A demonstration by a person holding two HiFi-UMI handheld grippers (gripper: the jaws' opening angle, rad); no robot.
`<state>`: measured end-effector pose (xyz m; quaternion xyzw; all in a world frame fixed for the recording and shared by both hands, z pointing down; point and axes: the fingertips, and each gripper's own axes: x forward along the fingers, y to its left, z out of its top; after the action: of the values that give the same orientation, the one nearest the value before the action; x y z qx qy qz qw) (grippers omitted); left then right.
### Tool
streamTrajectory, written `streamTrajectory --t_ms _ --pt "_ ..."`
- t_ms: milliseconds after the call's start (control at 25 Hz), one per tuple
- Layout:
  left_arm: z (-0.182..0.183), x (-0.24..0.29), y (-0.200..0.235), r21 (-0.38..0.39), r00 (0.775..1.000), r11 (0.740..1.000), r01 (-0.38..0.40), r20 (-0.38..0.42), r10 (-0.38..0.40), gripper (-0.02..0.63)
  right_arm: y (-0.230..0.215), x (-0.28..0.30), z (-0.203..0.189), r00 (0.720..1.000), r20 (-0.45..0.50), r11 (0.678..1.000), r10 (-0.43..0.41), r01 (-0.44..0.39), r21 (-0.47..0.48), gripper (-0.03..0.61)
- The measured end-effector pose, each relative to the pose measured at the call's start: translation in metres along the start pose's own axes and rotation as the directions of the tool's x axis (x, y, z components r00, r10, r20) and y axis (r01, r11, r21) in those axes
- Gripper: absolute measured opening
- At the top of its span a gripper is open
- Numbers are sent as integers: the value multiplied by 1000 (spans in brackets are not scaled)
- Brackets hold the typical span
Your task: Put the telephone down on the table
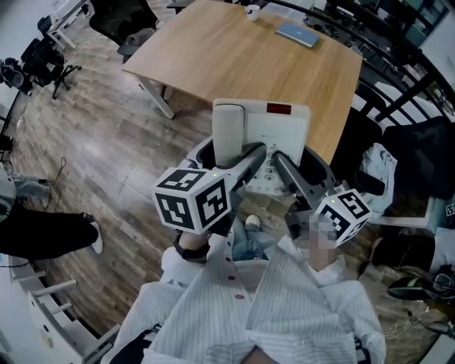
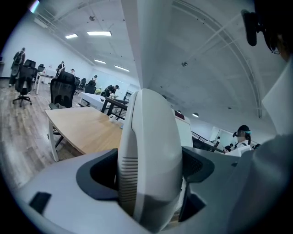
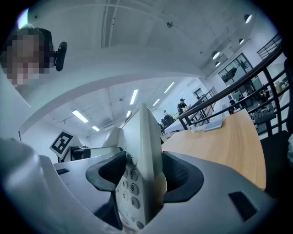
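We hold the telephone point(image 1: 274, 131) up between us and the table point(image 1: 213, 57), at the table's near edge. The handset point(image 1: 229, 131) sits on the telephone's left side, and our left gripper point(image 1: 231, 153) clamps around it. Our right gripper point(image 1: 298, 167) clamps the telephone's right part, with one jaw on the keypad. At the table's far side lies a notebook point(image 1: 297, 33), with a cup point(image 1: 252, 11) to its left. A person's leg point(image 1: 43, 234) reaches over the floor at our far left. A cloth point(image 1: 377, 170) sits right of the right gripper.
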<state>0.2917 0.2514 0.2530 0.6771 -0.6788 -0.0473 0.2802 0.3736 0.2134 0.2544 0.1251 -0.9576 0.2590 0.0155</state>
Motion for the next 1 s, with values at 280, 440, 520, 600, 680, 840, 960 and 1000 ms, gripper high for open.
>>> streamTrajectory --t_ms 280,440,520,600,680,840,960,1000 --pt "-1 -7 7 -7 999 999 -32 7 32 403 4 7 -4 999 -18 999 31 -30 12 268" --pt "1 -5 22 -19 999 999 -44 7 44 403 3 22 -8 999 -34 999 39 -39 19 268" --pt "5 -3 31 -25 999 999 -45 9 46 403 3 32 -8 999 -38 999 39 -38 18 268" --pt "10 0 43 -27 999 999 -44 8 45 403 2 45 -8 999 -39 999 37 -36 19 268" --pt "17 5 56 -25 999 999 -41 7 42 403 0 61 -8 999 -40 999 34 -33 22 268" --pt "39 15 91 -12 1000 999 -31 4 31 403 -1 102 -3 999 -43 999 30 -29 24 268" --pt "60 22 119 -7 1000 1000 -23 -2 23 403 0 137 4 999 -38 999 19 -18 28 268" --pt "68 24 129 -6 1000 1000 -21 -4 21 403 1 149 6 999 -35 999 16 -15 29 268"
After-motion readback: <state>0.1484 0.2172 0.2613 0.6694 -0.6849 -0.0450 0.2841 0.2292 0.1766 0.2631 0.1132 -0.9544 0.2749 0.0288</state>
